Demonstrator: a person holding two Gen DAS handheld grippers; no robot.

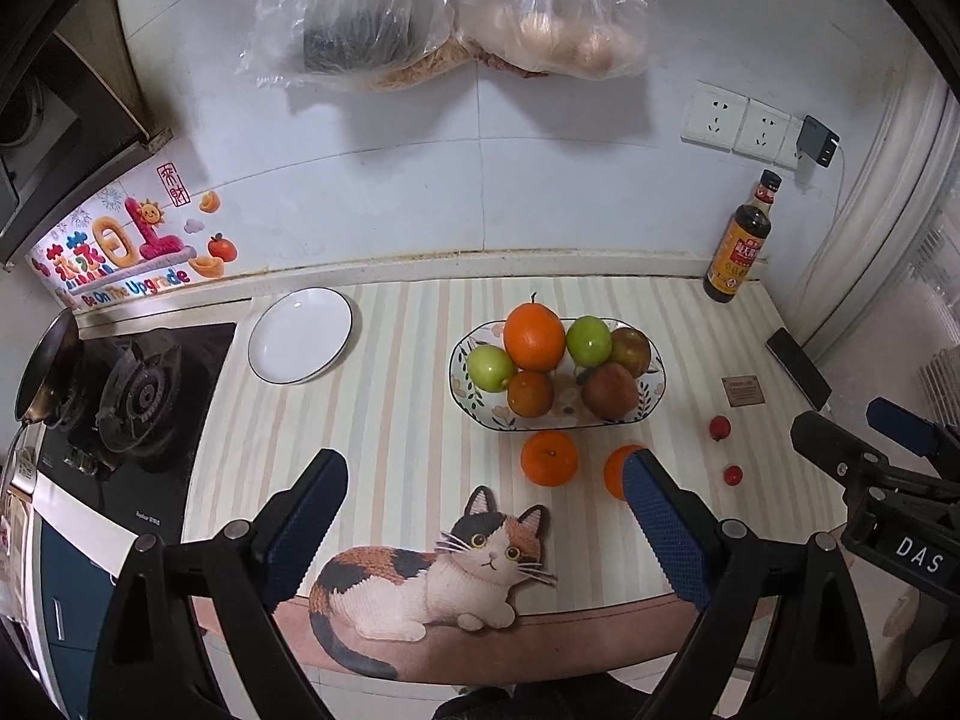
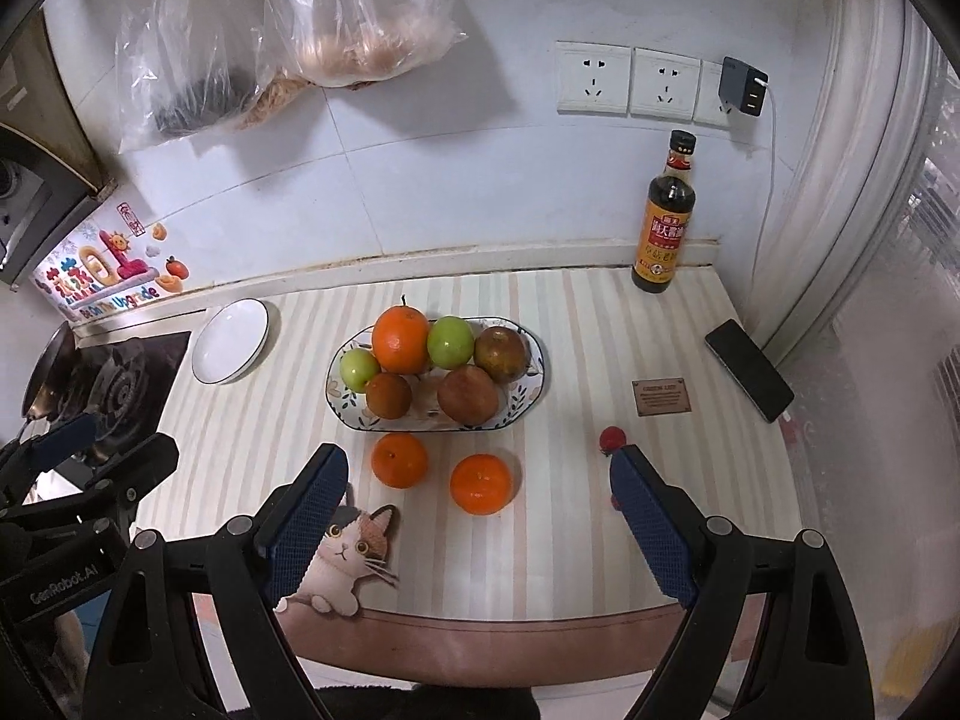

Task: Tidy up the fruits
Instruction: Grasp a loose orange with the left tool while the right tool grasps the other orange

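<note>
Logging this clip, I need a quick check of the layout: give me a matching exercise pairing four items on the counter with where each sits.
Items:
1. Large orange with stem
2. Empty white round plate with dark rim
3. Dark glass sauce bottle with yellow label
4. Black smartphone

Places:
A. Lying flat at the mat's right edge
B. Standing at the back right by the wall
C. On top of the pile in the patterned oval fruit bowl
D. Beside the gas stove, left of the bowl

Pairs: 1-C, 2-D, 3-B, 4-A
</note>
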